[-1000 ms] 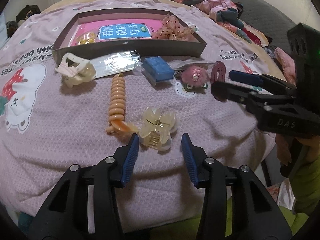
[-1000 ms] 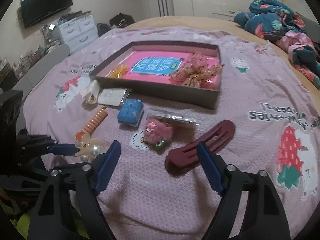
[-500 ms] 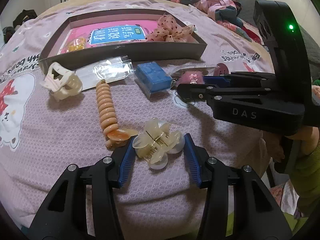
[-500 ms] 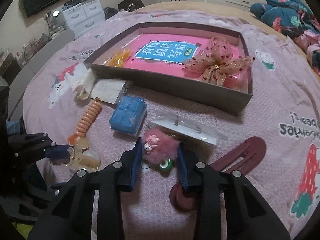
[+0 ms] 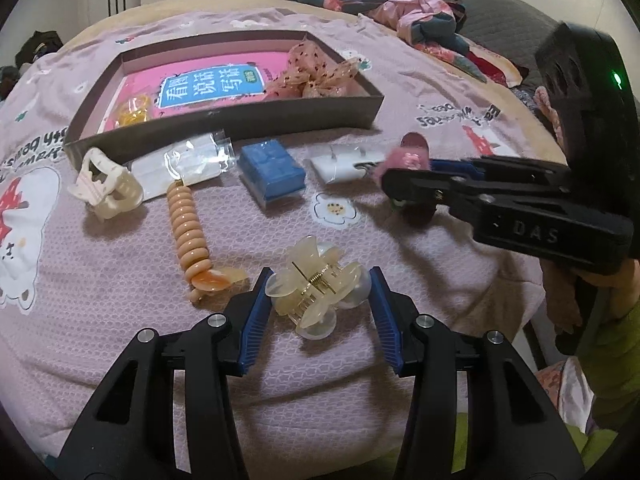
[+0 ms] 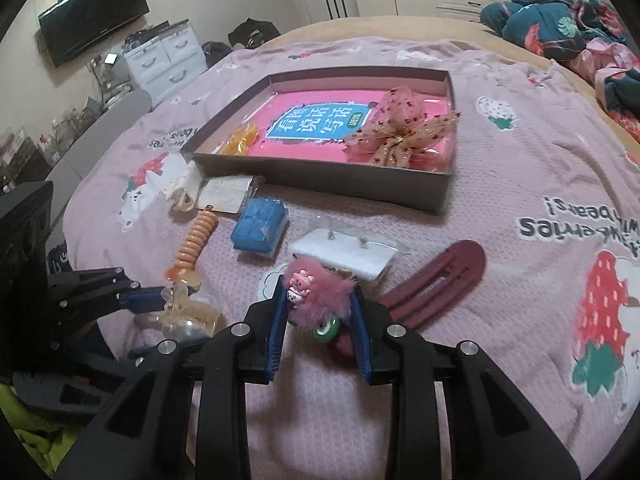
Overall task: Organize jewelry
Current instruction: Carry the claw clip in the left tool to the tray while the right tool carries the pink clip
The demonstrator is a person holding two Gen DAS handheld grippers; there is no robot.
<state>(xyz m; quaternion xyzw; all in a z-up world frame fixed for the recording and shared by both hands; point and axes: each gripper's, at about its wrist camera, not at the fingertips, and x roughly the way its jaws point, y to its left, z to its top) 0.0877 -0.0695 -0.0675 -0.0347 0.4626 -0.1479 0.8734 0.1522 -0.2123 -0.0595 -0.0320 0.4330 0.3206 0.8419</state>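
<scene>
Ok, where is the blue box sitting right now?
The blue box lies on the pink bedspread just in front of the brown tray, mid-frame in the left wrist view, between the orange spiral hair tie and the white earring card.

A bed [image 6: 500, 184] in a pink printed cover carries a shallow box [image 6: 332, 182], hair clips, a blue block [image 6: 260, 228], and bundled quilts [image 6: 560, 20] at its far edge.

My right gripper [image 5: 394, 184] hid most of the pink furry clip [image 5: 402, 160]; maroon clip [image 5: 415, 142] showed only its tip; bed [image 5: 100, 280] ran off-frame.
</scene>
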